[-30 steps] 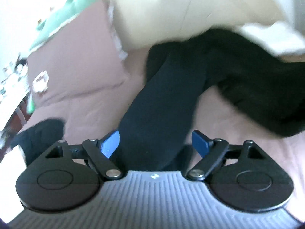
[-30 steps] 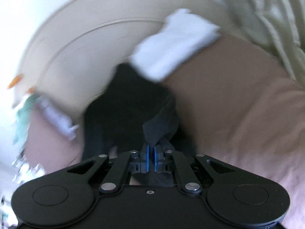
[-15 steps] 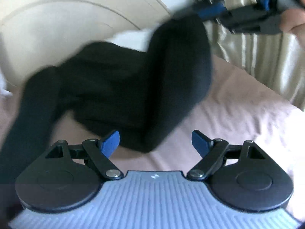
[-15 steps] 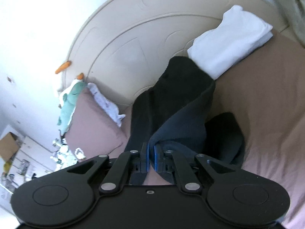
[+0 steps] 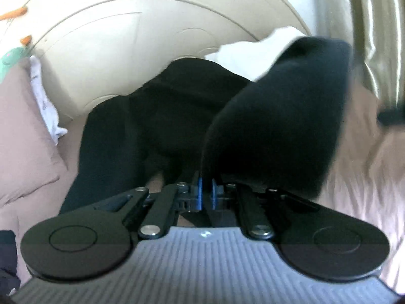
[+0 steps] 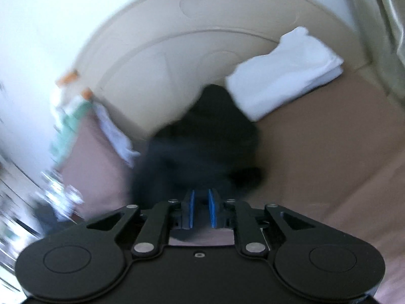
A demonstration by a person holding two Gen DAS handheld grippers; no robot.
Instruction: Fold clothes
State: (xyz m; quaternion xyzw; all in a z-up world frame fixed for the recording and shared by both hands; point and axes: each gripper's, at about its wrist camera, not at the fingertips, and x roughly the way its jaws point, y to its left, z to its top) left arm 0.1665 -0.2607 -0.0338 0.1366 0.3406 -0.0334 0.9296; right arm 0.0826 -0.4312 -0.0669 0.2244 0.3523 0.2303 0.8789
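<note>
A black garment [image 5: 177, 116] lies spread on the pink bed, reaching up to the headboard. My left gripper [image 5: 205, 192] is shut on a fold of it, and a lifted flap [image 5: 283, 116] rises to the right of the fingers. In the right wrist view the garment [image 6: 202, 147] lies ahead, blurred. My right gripper [image 6: 201, 210] stands just above its near edge, jaws parted by a narrow gap with nothing between the blue pads.
A folded white cloth [image 6: 283, 71] rests against the cream headboard [image 5: 114, 45] at the right. A pink pillow [image 5: 22, 131] with a green plush toy [image 6: 68, 124] lies at the left. A curtain [image 5: 374, 25] hangs at the right. Pink sheet [image 6: 329, 157] stretches right.
My left gripper went from wide open to shut on the garment's edge. My right gripper let go of the sleeve it held up, and its jaws parted slightly. The garment dropped lower.
</note>
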